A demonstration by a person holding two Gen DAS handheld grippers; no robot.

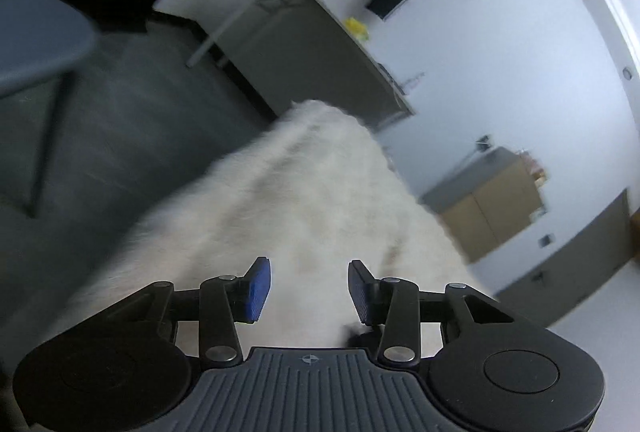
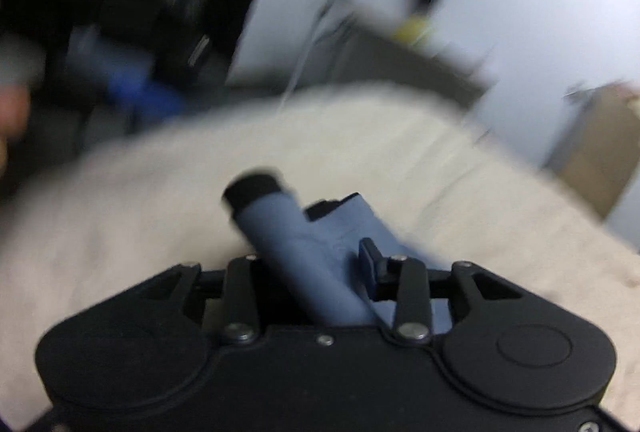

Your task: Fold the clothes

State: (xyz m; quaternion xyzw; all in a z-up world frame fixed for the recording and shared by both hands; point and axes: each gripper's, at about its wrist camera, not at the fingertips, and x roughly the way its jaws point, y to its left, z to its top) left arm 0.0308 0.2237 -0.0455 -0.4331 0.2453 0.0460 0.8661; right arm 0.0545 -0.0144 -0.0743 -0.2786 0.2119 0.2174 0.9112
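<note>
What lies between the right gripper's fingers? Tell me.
In the right wrist view, a rolled blue-grey garment with a black cuff lies between the fingers of the right gripper, over the cream cloth.

**Black gripper frames, blue pads**

The left gripper [image 1: 309,290] has a matt black body with two round housings, black linkage bars pinned by silver screws, ribbed blue pads [image 1: 258,290], and a grooved grey plate bearing a small crosshair mark. The right gripper [image 2: 320,264] looks the same build, black with silver screws, though blur hides its finer detail.
</note>
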